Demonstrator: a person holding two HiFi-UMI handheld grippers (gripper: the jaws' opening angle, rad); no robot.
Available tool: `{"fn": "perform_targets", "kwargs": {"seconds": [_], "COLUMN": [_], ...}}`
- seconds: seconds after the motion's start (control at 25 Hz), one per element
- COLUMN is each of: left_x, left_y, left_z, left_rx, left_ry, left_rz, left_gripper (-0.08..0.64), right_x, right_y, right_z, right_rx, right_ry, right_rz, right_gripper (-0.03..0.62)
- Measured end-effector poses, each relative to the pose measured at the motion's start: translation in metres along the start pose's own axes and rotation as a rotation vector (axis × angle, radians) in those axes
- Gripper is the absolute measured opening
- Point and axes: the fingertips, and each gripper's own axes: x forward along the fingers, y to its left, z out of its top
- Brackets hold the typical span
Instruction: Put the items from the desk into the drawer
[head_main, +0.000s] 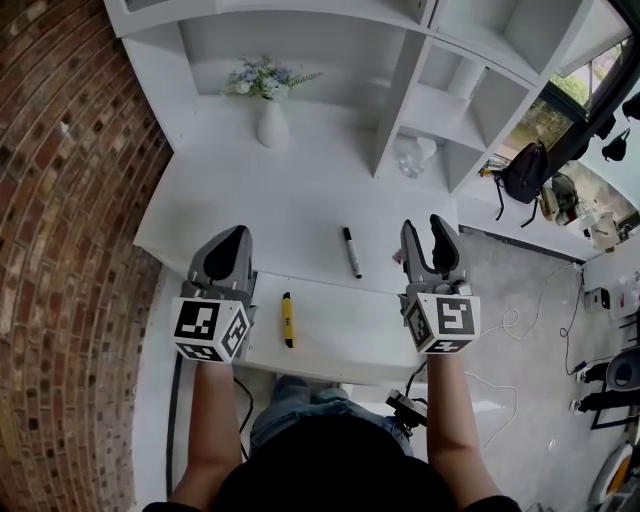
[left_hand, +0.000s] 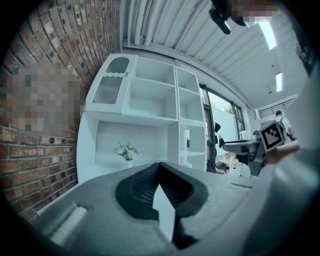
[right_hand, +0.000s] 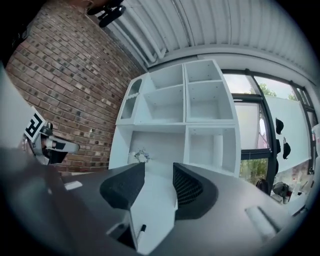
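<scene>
We hold both grippers level at the near edge of the white bench (head_main: 300, 215), with the open drawer (head_main: 340, 345) pulled out below and between them. The black marker (head_main: 351, 252) lies on the bench just left of the right gripper (head_main: 425, 226), whose fingers stand partly apart with nothing between them. The marker's long axis runs away from us, nearly in line with those fingers. We judge that a shift left and a dip down would let them close across its barrel. The left gripper (head_main: 238, 234), fingers pressed together and empty, sits on the marker's other side and farther from it. A yellow tool (head_main: 288, 320) already lies in the drawer, behind both sets of fingertips.
</scene>
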Motion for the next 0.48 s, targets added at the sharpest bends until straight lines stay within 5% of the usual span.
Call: {"fn": "perform_targets", "kwargs": {"seconds": [0.48], "left_x": [0.007], "left_y": [0.010], "left_z": [-0.003], "left_rx": [-0.008], "left_ry": [0.017], "left_rz": [0.003], "left_gripper": [0.000], "right_x": [0.057], "right_y": [0.037], "right_z": [-0.172], "right_rx": [0.205], "right_ry": [0.719], "right_rz": [0.155], "right_gripper": [0.196]}}
